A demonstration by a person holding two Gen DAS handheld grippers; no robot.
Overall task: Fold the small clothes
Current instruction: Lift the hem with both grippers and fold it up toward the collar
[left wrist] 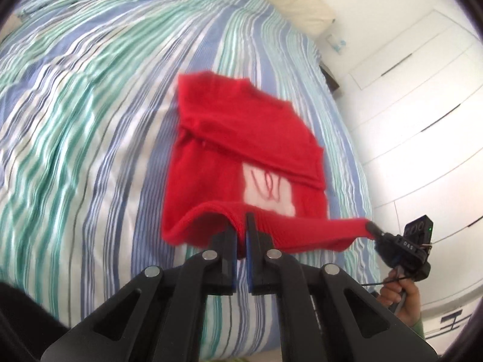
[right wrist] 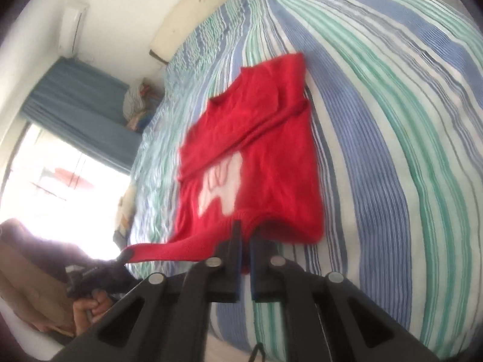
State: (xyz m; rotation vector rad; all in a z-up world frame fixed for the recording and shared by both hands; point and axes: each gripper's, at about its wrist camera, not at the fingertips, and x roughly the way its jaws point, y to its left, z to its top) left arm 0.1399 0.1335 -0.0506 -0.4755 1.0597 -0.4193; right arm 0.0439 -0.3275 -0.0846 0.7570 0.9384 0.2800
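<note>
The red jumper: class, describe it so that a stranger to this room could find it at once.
Start at the bed with the striped duvet. On it lies the red jumper, its near hem pinched by the left gripper and right gripper. Only it is solid red, with a white patch on the front.

A bed under a blue, green and white striped cover carries a red sweater with a white patch, lying partly folded near one side edge, its near hem raised off the cover.

Red knit sweater, white chest patch, sleeves folded across, hem lifted off striped bedspread.
</note>
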